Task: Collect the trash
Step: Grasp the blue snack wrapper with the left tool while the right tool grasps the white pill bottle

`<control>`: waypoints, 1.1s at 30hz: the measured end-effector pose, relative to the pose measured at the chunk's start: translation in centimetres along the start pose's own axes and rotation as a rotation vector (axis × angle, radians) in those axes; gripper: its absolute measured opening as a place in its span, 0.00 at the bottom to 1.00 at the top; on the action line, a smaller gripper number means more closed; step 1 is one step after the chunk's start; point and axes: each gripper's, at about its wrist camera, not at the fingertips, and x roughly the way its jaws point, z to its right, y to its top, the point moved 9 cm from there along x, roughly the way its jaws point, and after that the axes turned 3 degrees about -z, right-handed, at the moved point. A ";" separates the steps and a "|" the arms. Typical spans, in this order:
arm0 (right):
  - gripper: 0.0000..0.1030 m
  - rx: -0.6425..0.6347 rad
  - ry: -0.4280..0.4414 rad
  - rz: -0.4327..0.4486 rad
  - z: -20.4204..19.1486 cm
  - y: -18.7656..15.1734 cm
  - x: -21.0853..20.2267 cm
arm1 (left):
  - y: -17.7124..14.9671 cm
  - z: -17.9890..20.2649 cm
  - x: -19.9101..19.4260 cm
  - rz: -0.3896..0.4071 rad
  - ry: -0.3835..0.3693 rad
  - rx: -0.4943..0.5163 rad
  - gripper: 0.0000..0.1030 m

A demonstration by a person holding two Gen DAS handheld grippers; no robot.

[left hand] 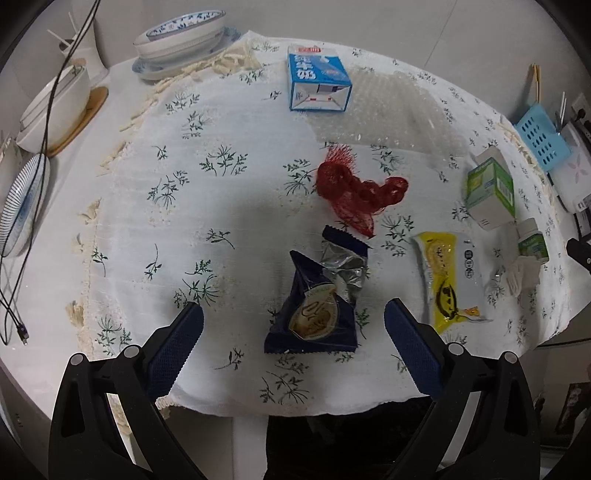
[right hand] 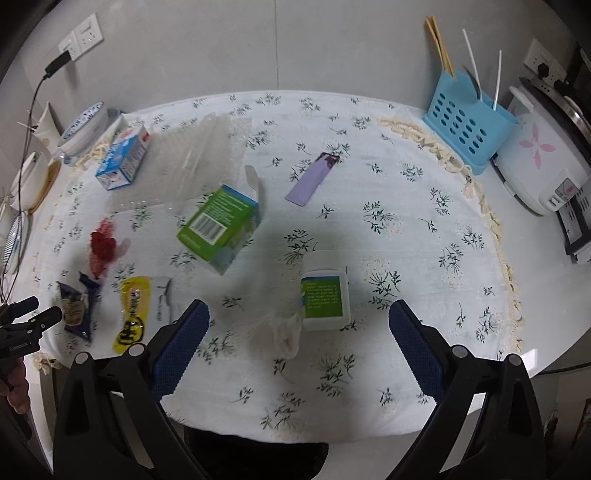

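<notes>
A torn dark blue snack wrapper [left hand: 317, 302] lies on the flowered tablecloth [left hand: 155, 229], right between the fingers of my left gripper [left hand: 293, 321], which is open above it. Beyond it lie a red net bag [left hand: 360, 192], a yellow packet [left hand: 447, 277] and a blue milk carton [left hand: 317, 79]. My right gripper [right hand: 299, 321] is open over a small white bottle with a green label [right hand: 325, 299] and a crumpled clear plastic scrap [right hand: 284, 332]. A green box [right hand: 218, 229], a purple wrapper [right hand: 314, 177] and bubble wrap [right hand: 199, 158] lie farther back.
Stacked blue-patterned bowls [left hand: 184, 35] and a white bowl on a wooden coaster [left hand: 59, 103] stand at the left, with black cables [left hand: 48, 110] hanging there. A blue utensil holder [right hand: 465, 122] and a white rice cooker [right hand: 539, 162] stand at the right. The table's front edge is close below both grippers.
</notes>
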 end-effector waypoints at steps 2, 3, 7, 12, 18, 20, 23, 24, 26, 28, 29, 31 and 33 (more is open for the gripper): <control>0.89 -0.003 -0.012 -0.020 0.2 0.3 1.1 | 0.0 -0.2 1.0 -0.024 -0.002 0.013 0.88; 0.87 -0.004 -0.018 -0.032 0.3 0.6 1.7 | 0.0 -0.3 1.5 -0.033 -0.008 0.018 0.86; 0.79 0.015 -0.037 -0.072 0.9 1.3 3.8 | 0.0 -0.2 3.3 -0.072 -0.040 0.049 0.78; 0.67 0.061 -0.051 -0.154 1.7 1.1 6.2 | 0.2 0.1 3.9 -0.080 -0.044 0.114 0.70; 0.40 0.124 -0.069 -0.219 2.2 0.7 8.5 | 0.7 0.4 3.7 -0.099 -0.055 0.164 0.31; 0.39 0.144 -0.066 -0.219 2.3 0.7 8.6 | 0.7 0.4 3.6 -0.106 -0.053 0.180 0.15; 0.39 0.182 -0.078 -0.195 2.8 0.8 8.1 | 0.9 0.5 3.5 -0.101 -0.067 0.182 0.09; 0.39 0.201 -0.081 -0.184 3.1 0.8 7.7 | 0.9 0.6 3.4 -0.097 -0.071 0.180 0.08; 0.39 0.219 -0.079 -0.165 3.5 0.9 6.9 | 1.0 0.6 2.8 -0.081 -0.068 0.186 0.07; 0.39 0.225 -0.082 -0.140 3.9 1.0 5.9 | 1.1 0.5 2.0 -0.066 -0.072 0.175 0.07; 0.39 0.222 -0.081 -0.129 3.9 1.0 5.4 | 1.2 0.4 1.6 -0.060 -0.075 0.165 0.07; 0.39 0.210 -0.082 -0.096 4.1 1.2 4.1 | 1.1 0.1 0.6 -0.041 -0.074 0.143 0.07; 0.39 0.204 -0.075 -0.066 4.2 1.5 2.9 | 0.9 0.1 -0.2 -0.023 -0.062 0.139 0.07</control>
